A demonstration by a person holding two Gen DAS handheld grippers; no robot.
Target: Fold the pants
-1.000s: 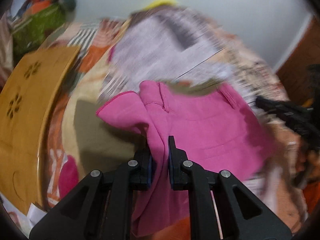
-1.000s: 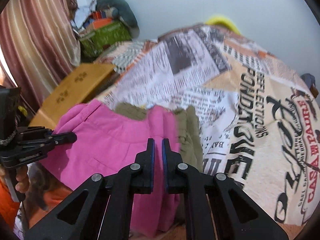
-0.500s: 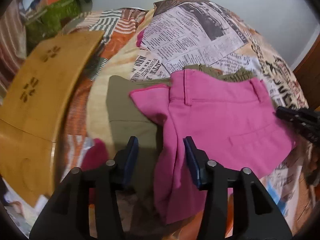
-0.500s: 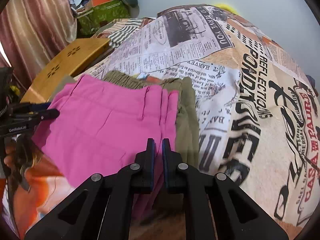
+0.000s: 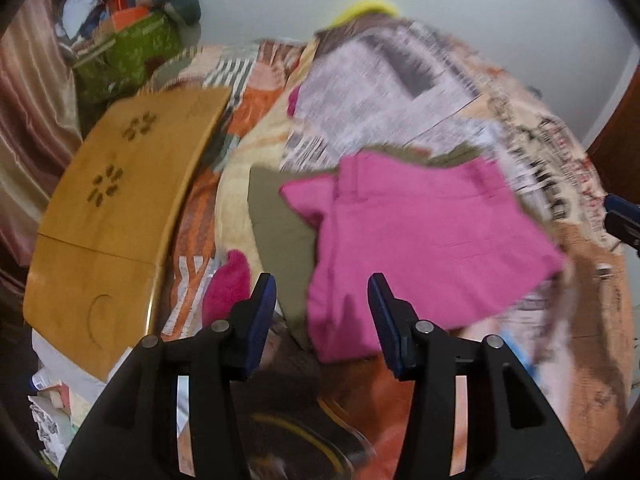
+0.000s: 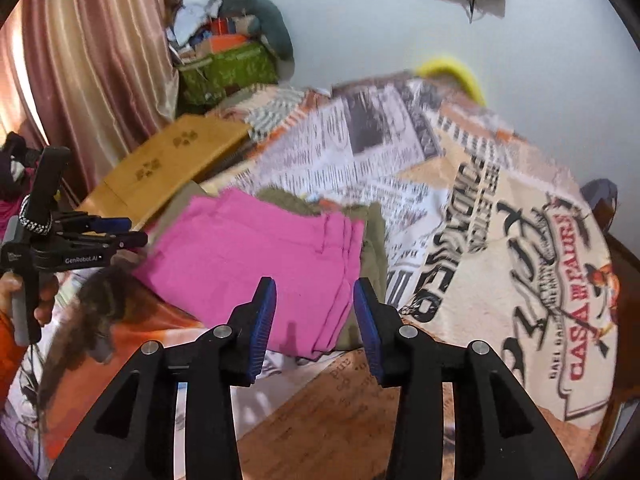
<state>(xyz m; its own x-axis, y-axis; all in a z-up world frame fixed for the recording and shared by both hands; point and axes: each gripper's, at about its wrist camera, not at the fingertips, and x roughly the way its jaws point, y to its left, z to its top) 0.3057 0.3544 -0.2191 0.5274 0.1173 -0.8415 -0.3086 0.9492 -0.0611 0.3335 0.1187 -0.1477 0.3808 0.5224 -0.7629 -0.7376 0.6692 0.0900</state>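
Where newsprint-patterned bedspread lies, soft pink pants folded square.

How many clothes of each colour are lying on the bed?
Pink pants: 1
Olive-green garment under the pink one: 1
Fuzzy magenta item, too blurred to name: 1
Total: 3
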